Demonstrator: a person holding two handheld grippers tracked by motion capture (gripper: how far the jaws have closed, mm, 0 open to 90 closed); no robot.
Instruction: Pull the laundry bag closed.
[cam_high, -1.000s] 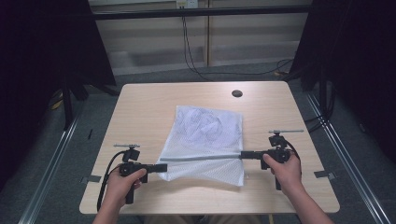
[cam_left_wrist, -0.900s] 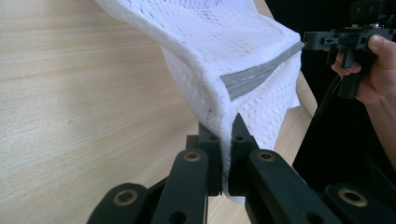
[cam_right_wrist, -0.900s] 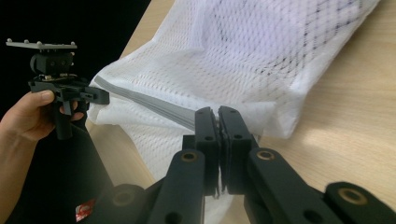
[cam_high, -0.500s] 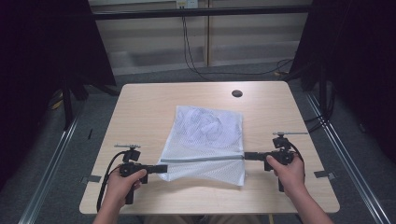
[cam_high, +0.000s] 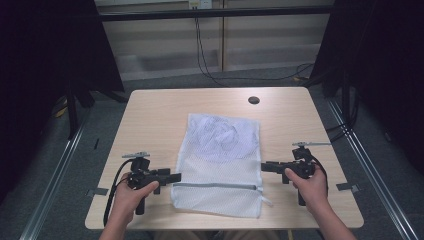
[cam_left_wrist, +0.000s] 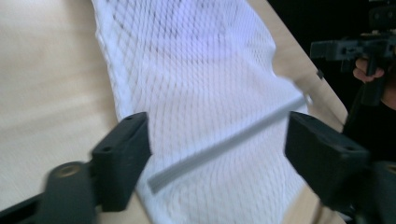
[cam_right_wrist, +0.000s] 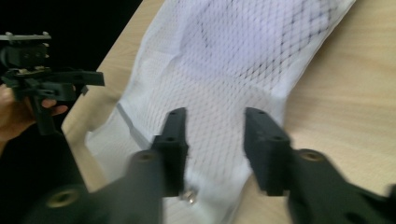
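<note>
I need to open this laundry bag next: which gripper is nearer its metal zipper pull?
Right. The right gripper hangs open just above the zipper pull; the left gripper sits off the mesh laundry bag's opposite edge.

A white mesh laundry bag (cam_high: 218, 165) lies flat on the table — grey zipper closed, something white inside.

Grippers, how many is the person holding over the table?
2. The left gripper sits by the left edge of the white mesh bag; the right gripper is at the bag's right edge. Both are open, holding nothing.
</note>
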